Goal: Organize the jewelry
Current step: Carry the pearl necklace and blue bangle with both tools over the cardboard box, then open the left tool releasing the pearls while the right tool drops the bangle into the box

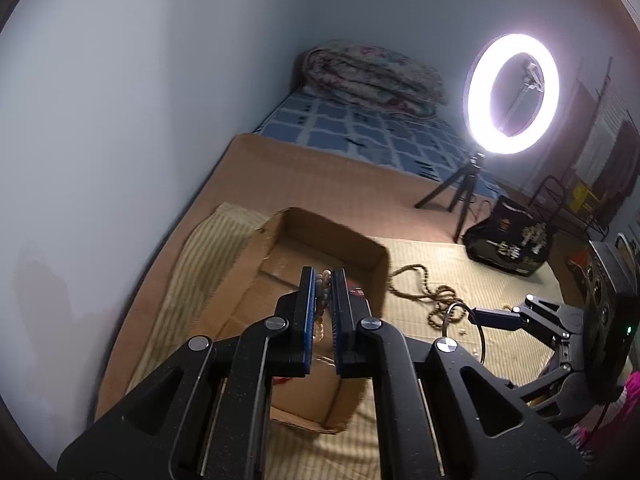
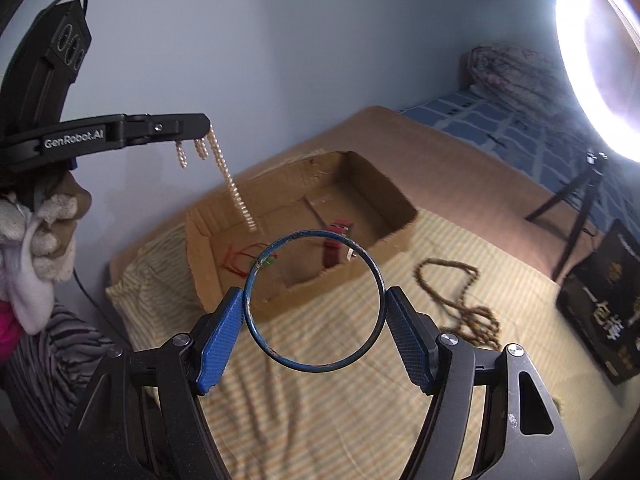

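Observation:
My left gripper is shut on a pearl necklace and holds it above the open cardboard box. In the right wrist view the left gripper is high at the left and the pearl necklace dangles from it over the box. My right gripper is shut on a thin blue bangle, held upright above the striped cloth, in front of the box. It also shows in the left wrist view. A red watch and red cord lie in the box.
A brown bead necklace lies on the striped cloth right of the box. A black bag stands at the right. A lit ring light on a tripod stands behind. A folded quilt lies at the far end.

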